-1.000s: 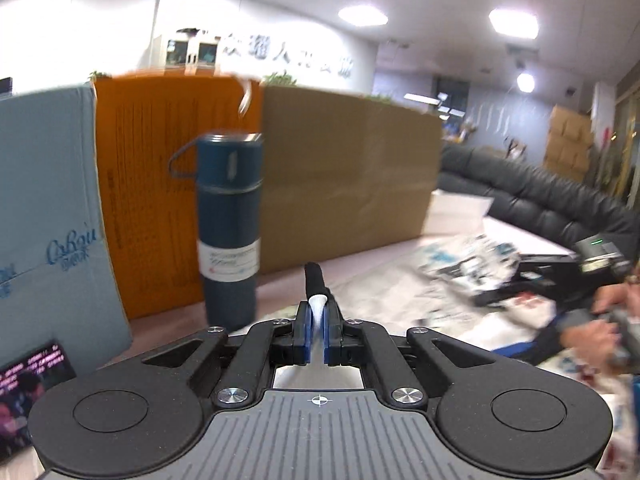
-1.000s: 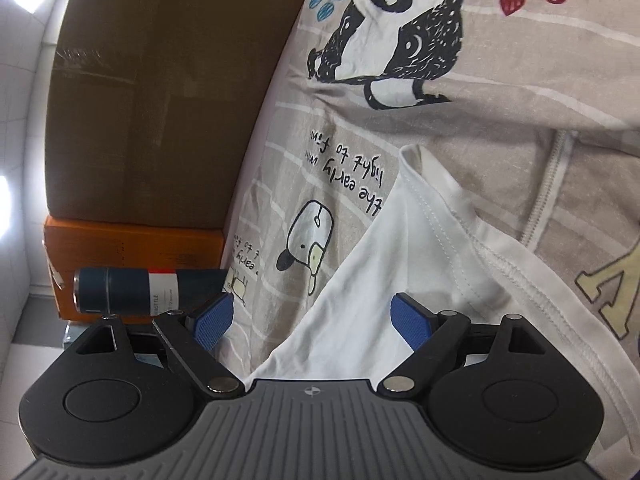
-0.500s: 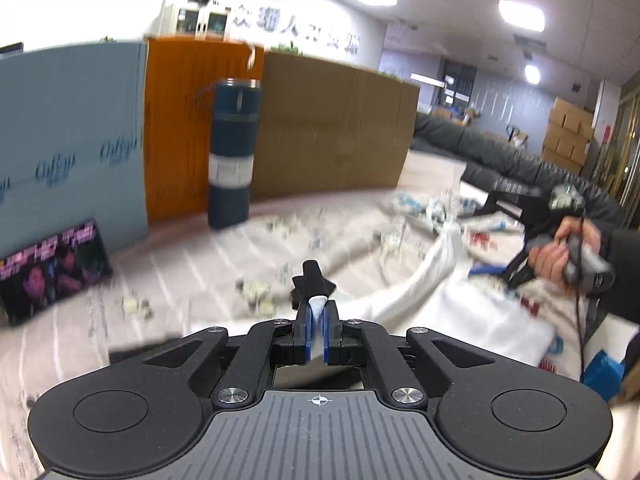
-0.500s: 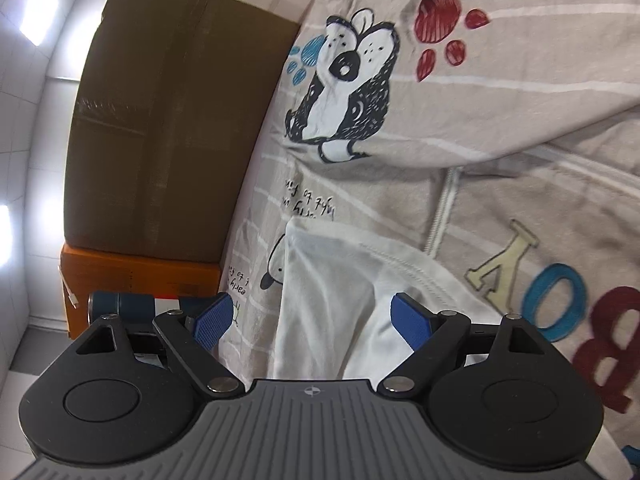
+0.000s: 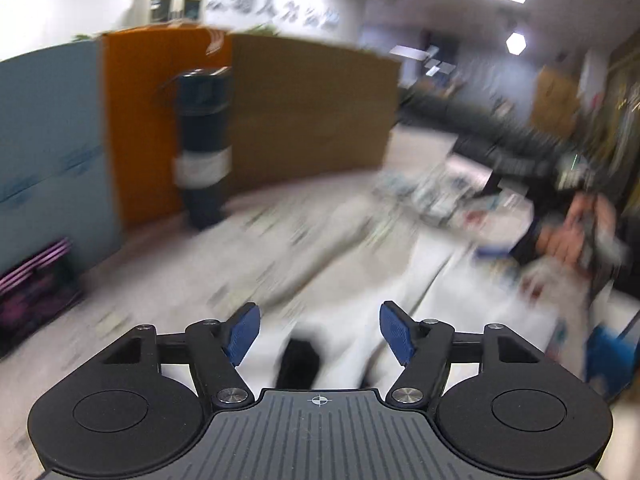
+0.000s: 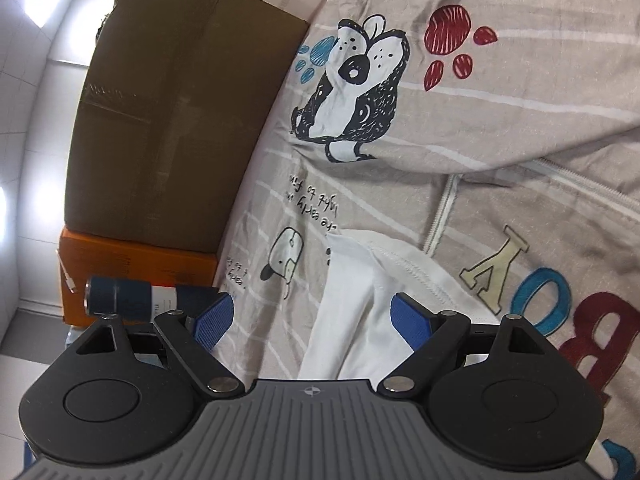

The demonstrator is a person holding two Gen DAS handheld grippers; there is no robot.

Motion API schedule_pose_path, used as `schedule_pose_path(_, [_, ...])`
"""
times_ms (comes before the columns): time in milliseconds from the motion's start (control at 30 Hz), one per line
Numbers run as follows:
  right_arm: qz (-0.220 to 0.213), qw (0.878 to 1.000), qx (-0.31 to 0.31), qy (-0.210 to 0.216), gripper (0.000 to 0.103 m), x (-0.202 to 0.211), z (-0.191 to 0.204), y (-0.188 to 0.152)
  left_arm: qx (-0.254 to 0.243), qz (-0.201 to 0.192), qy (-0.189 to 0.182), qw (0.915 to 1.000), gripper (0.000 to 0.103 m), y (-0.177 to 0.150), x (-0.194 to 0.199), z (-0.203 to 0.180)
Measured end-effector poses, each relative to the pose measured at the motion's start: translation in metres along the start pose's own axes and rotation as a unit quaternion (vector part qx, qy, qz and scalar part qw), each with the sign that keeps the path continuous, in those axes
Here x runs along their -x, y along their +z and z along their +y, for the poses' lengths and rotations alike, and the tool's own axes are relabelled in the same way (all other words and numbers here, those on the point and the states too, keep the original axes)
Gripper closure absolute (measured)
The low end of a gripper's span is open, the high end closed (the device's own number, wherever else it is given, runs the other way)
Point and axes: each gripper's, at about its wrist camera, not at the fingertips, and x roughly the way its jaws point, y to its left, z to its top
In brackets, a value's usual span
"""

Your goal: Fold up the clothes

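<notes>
Left gripper (image 5: 318, 330) jaws spread, empty. Right gripper (image 6: 312, 322) jaws spread over white shirt (image 6: 360, 304), bunched on printed sheet (image 6: 460, 128). Risk: right jaws pinch sheet with shirt hem, dragging both; flask (image 5: 204, 144) nearby could topple.

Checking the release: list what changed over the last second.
The left gripper, shut on the white garment until half a second ago, has opened and let it go. The right gripper stayed open over the garment; the flask and boxes kept their places.
</notes>
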Motion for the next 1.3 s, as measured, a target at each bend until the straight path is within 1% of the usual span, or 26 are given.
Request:
schedule_pose_path(67, [-0.002,1.0,-0.023,0.018,0.018,0.001,-0.005,-0.001,0.055,-0.012,-0.055,0.9969,0.036,0.015,-0.043,0.0])
schedule_pose_path(133, [-0.005,0.998,-0.055,0.03,0.018,0.002,-0.014,-0.002,0.108,-0.009,-0.1,0.989,0.037,0.023,-0.092,0.002])
schedule_pose_path(200, [-0.002,0.995,-0.085,0.045,0.018,0.004,-0.022,-0.003,0.143,0.017,-0.126,0.9816,0.039,0.025,-0.141,0.0])
schedule_pose_path(233, [0.004,0.993,-0.101,0.056,0.018,0.004,-0.025,-0.003,0.153,0.035,-0.132,0.9788,0.039,0.025,-0.162,-0.003])
schedule_pose_path(267, [0.011,0.991,-0.115,0.069,0.018,0.003,-0.029,-0.003,0.153,0.053,-0.135,0.9775,0.039,0.024,-0.181,-0.007])
schedule_pose_path(333, [0.019,0.986,-0.142,0.09,0.018,-0.003,-0.037,-0.001,0.135,0.089,-0.142,0.9764,0.04,0.02,-0.208,-0.016])
schedule_pose_path(400, [0.022,0.981,-0.169,0.096,0.018,-0.01,-0.046,0.002,0.115,0.128,-0.151,0.9735,0.052,0.017,-0.226,-0.027])
schedule_pose_path(433, [0.022,0.98,-0.177,0.09,0.018,-0.013,-0.05,0.004,0.1,0.141,-0.154,0.9728,0.055,0.014,-0.231,-0.032])
schedule_pose_path(467, [0.023,0.979,-0.18,0.09,0.018,-0.016,-0.053,0.006,0.087,0.14,-0.154,0.9742,0.061,0.012,-0.229,-0.035])
schedule_pose_path(500, [0.023,0.979,-0.183,0.092,0.018,-0.017,-0.055,0.008,0.076,0.133,-0.153,0.9764,0.07,0.011,-0.226,-0.037])
schedule_pose_path(533, [0.024,0.978,-0.184,0.092,0.018,-0.018,-0.056,0.009,0.064,0.125,-0.152,0.9783,0.077,0.009,-0.222,-0.04])
schedule_pose_path(567, [0.024,0.978,-0.185,0.093,0.018,-0.019,-0.057,0.01,0.053,0.117,-0.152,0.9801,0.091,0.008,-0.218,-0.042])
schedule_pose_path(600, [0.024,0.978,-0.186,0.093,0.018,-0.019,-0.058,0.012,0.041,0.109,-0.151,0.9816,0.096,0.007,-0.215,-0.044])
schedule_pose_path(633, [0.025,0.978,-0.187,0.093,0.018,-0.018,-0.059,0.013,0.029,0.098,-0.158,0.9821,0.096,0.006,-0.209,-0.048])
schedule_pose_path(700, [0.025,0.979,-0.181,0.093,0.018,-0.015,-0.058,0.015,-0.008,0.087,-0.178,0.9801,0.099,0.009,-0.197,-0.059])
schedule_pose_path(767, [0.025,0.98,-0.176,0.094,0.018,-0.011,-0.058,0.017,-0.058,0.084,-0.193,0.9759,0.099,0.005,-0.183,-0.075])
schedule_pose_path(867, [0.025,0.981,-0.169,0.094,0.018,-0.005,-0.057,0.02,-0.125,0.094,-0.2,0.9672,0.098,-0.005,-0.172,-0.096])
schedule_pose_path(900, [0.025,0.981,-0.166,0.094,0.018,-0.003,-0.057,0.021,-0.146,0.096,-0.201,0.9639,0.096,-0.01,-0.168,-0.103])
schedule_pose_path(933, [0.026,0.982,-0.163,0.094,0.018,-0.001,-0.057,0.021,-0.158,0.097,-0.204,0.9612,0.093,-0.013,-0.165,-0.109])
schedule_pose_path(1000, [0.029,0.983,-0.156,0.093,0.018,0.003,-0.057,0.023,-0.169,0.098,-0.212,0.9575,0.077,-0.018,-0.162,-0.119])
schedule_pose_path(1033, [0.03,0.983,-0.153,0.093,0.018,0.005,-0.057,0.023,-0.17,0.098,-0.215,0.9567,0.071,-0.019,-0.162,-0.123])
schedule_pose_path(1067, [0.033,0.984,-0.146,0.091,0.018,0.005,-0.055,0.023,-0.166,0.097,-0.215,0.9576,0.059,-0.021,-0.164,-0.127])
schedule_pose_path(1100, [0.034,0.987,-0.132,0.087,0.018,0.006,-0.052,0.024,-0.161,0.095,-0.212,0.9593,0.055,-0.021,-0.168,-0.131])
schedule_pose_path(1167, [0.037,0.991,-0.102,0.074,0.018,0.009,-0.045,0.026,-0.152,0.095,-0.206,0.9619,0.054,-0.022,-0.171,-0.135])
schedule_pose_path(1233, [0.047,0.997,-0.039,0.036,0.018,0.012,-0.036,0.027,-0.15,0.086,-0.188,0.9669,0.053,-0.02,-0.165,-0.136])
schedule_pose_path(1300, [0.06,0.998,0.035,0.001,0.024,0.014,-0.026,0.025,-0.148,0.068,-0.162,0.9733,0.053,-0.013,-0.152,-0.134])
